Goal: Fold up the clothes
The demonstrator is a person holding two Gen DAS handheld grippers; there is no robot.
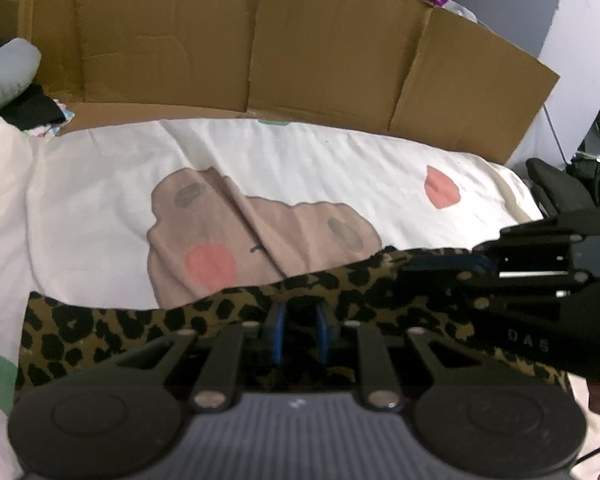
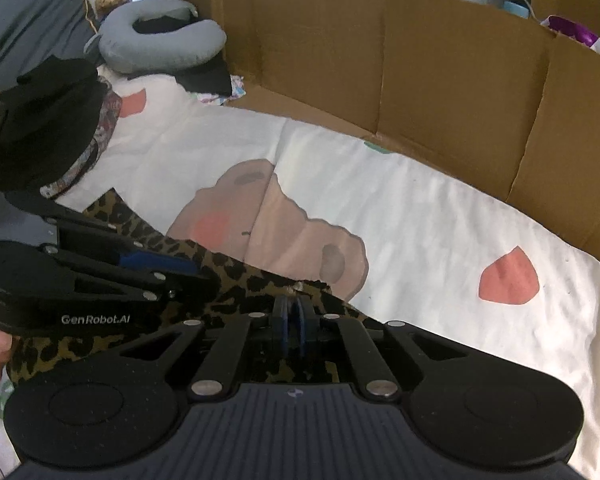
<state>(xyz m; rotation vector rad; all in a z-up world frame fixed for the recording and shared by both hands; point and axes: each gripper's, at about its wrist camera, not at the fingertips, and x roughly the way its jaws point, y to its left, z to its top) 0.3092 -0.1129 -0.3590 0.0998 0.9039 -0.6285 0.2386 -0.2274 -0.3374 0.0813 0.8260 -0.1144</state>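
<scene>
A leopard-print garment (image 1: 148, 320) hangs stretched between my two grippers above a white bedsheet (image 1: 300, 160) printed with a brown bear face. My left gripper (image 1: 300, 320) is shut on the garment's upper edge; its blue pads pinch the cloth. My right gripper (image 2: 292, 312) is shut on the same edge further right. In the left wrist view the right gripper (image 1: 432, 268) comes in from the right, gripping the cloth. In the right wrist view the left gripper (image 2: 204, 276) comes in from the left, and the garment (image 2: 236, 280) sags between them.
A brown cardboard wall (image 1: 300, 48) stands along the far side of the bed. A grey neck pillow (image 2: 160, 40) and dark clothes (image 2: 48, 120) lie at the far left. A black chair (image 1: 560, 192) stands at the right.
</scene>
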